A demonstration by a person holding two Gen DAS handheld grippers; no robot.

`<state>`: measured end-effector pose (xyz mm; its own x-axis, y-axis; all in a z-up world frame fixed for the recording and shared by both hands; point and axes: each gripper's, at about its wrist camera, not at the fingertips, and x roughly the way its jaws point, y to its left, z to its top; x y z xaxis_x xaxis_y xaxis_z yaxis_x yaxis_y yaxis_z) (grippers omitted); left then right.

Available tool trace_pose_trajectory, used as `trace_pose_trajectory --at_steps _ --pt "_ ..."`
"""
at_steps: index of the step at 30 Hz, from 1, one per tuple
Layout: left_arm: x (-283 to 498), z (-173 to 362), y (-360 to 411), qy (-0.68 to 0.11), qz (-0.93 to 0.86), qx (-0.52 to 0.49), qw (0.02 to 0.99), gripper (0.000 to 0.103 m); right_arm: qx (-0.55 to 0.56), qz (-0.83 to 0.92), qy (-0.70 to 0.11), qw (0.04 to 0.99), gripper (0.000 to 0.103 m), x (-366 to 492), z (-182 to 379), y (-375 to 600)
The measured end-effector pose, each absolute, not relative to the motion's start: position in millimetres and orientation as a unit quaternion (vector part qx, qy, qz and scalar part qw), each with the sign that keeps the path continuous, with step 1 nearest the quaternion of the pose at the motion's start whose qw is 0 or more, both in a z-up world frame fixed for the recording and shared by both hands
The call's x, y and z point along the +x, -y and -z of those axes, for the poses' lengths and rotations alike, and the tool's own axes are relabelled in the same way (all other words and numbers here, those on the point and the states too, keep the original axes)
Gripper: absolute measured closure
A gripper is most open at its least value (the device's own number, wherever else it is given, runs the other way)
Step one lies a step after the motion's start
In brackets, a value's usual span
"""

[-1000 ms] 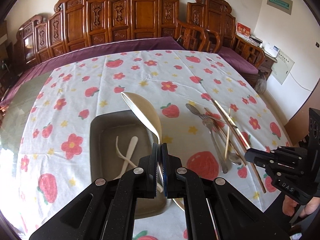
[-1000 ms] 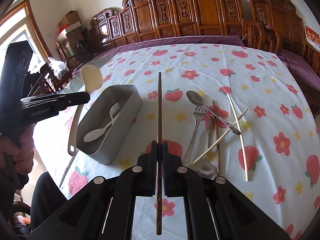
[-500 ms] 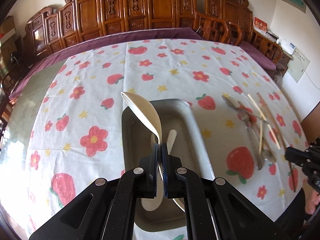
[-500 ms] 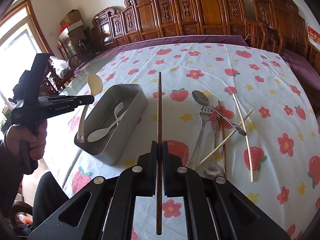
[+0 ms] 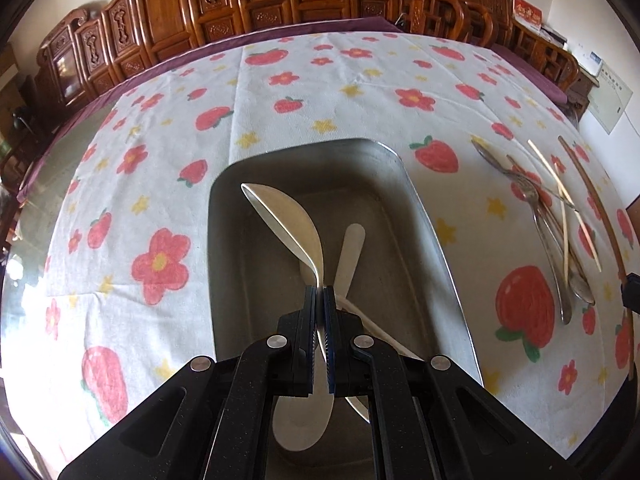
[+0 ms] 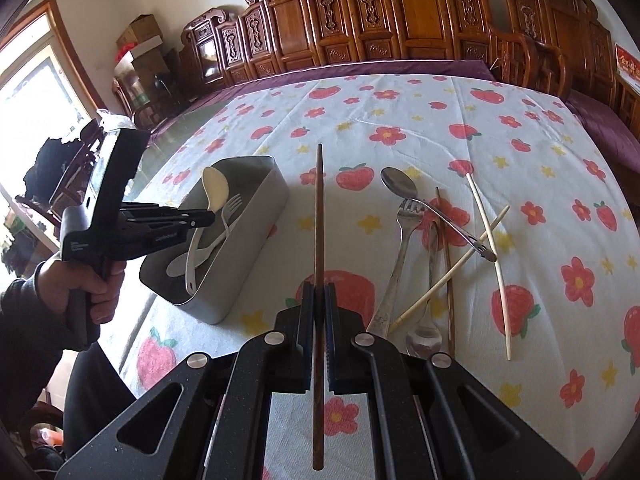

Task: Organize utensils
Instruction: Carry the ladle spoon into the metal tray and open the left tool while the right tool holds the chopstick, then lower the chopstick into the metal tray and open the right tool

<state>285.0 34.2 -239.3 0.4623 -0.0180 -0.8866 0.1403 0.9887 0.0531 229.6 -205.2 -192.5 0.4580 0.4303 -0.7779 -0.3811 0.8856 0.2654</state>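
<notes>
Left claw (image 5: pixel 319 292): clamped tight on the thin neck of a cream plastic ladle-shaped spoon (image 5: pixel 286 220); claw angled down over the tin.
Cream spoon axis: long axis runs along the claw's fingers; bowl points up and away from the claw, handle end hangs below it inside the tin.
Tin: grey rectangular metal tin (image 5: pixel 424 216) with rounded corners, open top, on the table left of the loose cutlery; long axis runs away from the left wrist camera.
In tin: one white plastic spoon (image 6: pixel 202 252) and one white plastic fork (image 6: pixel 230 210), crossing each other on the bottom; fork tines toward the far end.
Right claw (image 6: pixel 319 294): pinched on one dark brown wooden chopstick (image 6: pixel 319 216), held above the cloth.
Dark chopstick axis: in line with the claw's fingers, far tip pointing away to the chairs, near end sticking out behind the pads.
Loose on table: one metal spoon (image 6: pixel 400 186) with bowl far; one metal fork (image 6: pixel 402 240) with tines far; second metal spoon (image 6: pixel 424 338) with bowl near; two pale bamboo chopsticks (image 6: pixel 486 240) crossed in an X; one more dark brown chopstick (image 6: pixel 446 264) lying roughly lengthways.
Table (image 6: pixel 400 120): covered by white cloth with red strawberries and flowers.
Hand (image 6: pixel 98 284): person's left hand wraps the left claw's grip, dark sleeve.
</notes>
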Motion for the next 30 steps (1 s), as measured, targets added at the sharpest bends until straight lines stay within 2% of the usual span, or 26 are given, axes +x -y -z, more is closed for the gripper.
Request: trace_pose_trajectory --at_steps 4,6,8,30 --pt "284.6 242.5 -32.8 -0.521 0.047 0.058 0.850 0.099 0.026 -0.239 -0.464 0.853 0.097 228.1 192.8 204.1" --pt "281.9 238.9 -34.1 -0.519 0.050 0.051 0.852 0.088 0.025 -0.240 -0.464 0.852 0.097 227.2 192.4 201.9" --pt "277.8 233.1 -36.6 -0.513 0.051 0.045 0.856 0.084 0.024 -0.243 -0.463 0.852 0.097 226.5 191.4 197.6" --pt "200.2 160.4 -100.3 -0.442 0.029 -0.022 0.896 0.081 -0.006 -0.303 -0.456 0.837 0.097 227.1 175.8 102.7"
